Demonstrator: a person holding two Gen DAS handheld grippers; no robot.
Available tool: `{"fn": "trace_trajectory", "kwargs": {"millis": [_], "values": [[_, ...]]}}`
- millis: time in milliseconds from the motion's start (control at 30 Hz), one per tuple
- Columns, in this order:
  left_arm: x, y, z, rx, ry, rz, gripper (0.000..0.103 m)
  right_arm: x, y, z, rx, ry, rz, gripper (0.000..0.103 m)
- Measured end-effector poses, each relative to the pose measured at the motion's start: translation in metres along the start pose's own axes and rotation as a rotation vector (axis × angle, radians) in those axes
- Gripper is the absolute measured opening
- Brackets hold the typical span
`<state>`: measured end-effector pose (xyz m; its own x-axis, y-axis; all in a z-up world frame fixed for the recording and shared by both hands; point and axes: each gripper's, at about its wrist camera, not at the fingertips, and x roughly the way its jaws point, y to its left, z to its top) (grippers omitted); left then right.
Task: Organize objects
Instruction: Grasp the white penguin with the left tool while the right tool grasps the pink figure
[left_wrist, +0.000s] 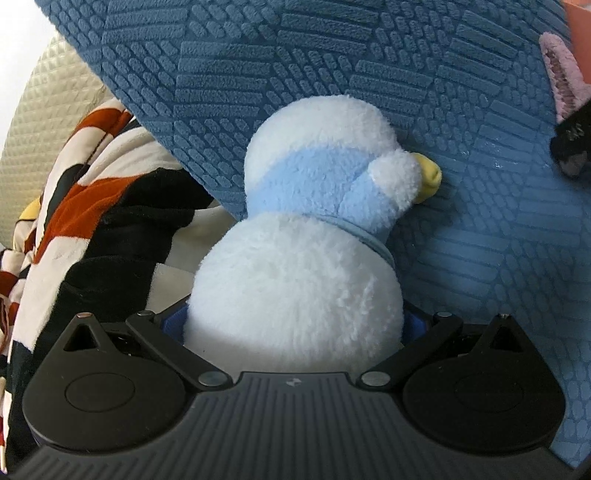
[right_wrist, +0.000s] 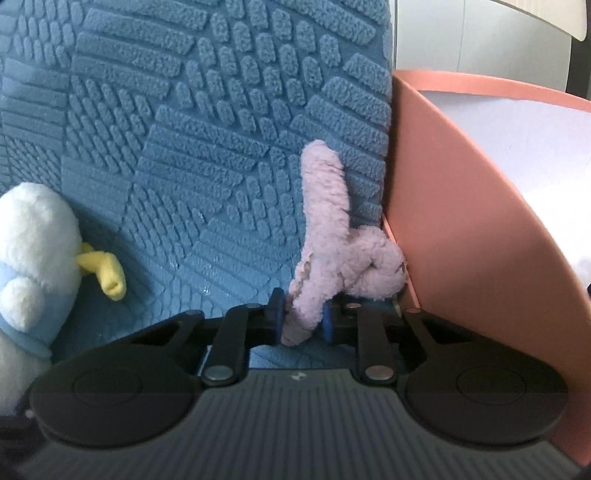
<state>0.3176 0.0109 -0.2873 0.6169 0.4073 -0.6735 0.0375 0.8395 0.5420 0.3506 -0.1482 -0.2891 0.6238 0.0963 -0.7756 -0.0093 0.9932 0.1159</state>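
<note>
Noted left tool clamped around soft, light white plush duck against blue textured mat; right tool pinching limp pink plush rabbit by one ear beside pink bin; judged compressible, best gripped at bulk.

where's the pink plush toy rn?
Right wrist view, centre-right: the pink plush toy is pinched in the right tool, against the blue textured cushion, beside the salmon bin wall.

White-blue plush duck upright against blue cushion; pink plush bunny beside it.
</note>
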Motion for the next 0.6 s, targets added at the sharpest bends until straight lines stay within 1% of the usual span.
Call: {"fn": "trace_trajectory", "kwargs": {"millis": [100, 167, 300, 467, 600], "values": [[0.000, 0.006, 0.001, -0.028, 0.001, -0.015, 0.102, -0.011, 0.004, -0.003, -0.022, -0.010, 0.026, 0.019], [-0.002, 0.009, 0.000, -0.048, -0.003, -0.028, 0.100, -0.020, 0.007, -0.006, -0.050, -0.022, 0.040, 0.015], [-0.010, 0.019, -0.002, -0.109, -0.007, -0.068, 0.097, -0.036, 0.013, -0.016, -0.103, -0.030, 0.072, 0.015], [-0.027, 0.036, -0.010, -0.210, -0.016, -0.148, 0.096, -0.056, 0.013, -0.031, -0.154, -0.027, 0.097, 0.014], [-0.044, 0.045, -0.026, -0.340, -0.008, -0.257, 0.095, -0.073, 0.010, -0.047, -0.181, -0.005, 0.125, 0.014]]}}
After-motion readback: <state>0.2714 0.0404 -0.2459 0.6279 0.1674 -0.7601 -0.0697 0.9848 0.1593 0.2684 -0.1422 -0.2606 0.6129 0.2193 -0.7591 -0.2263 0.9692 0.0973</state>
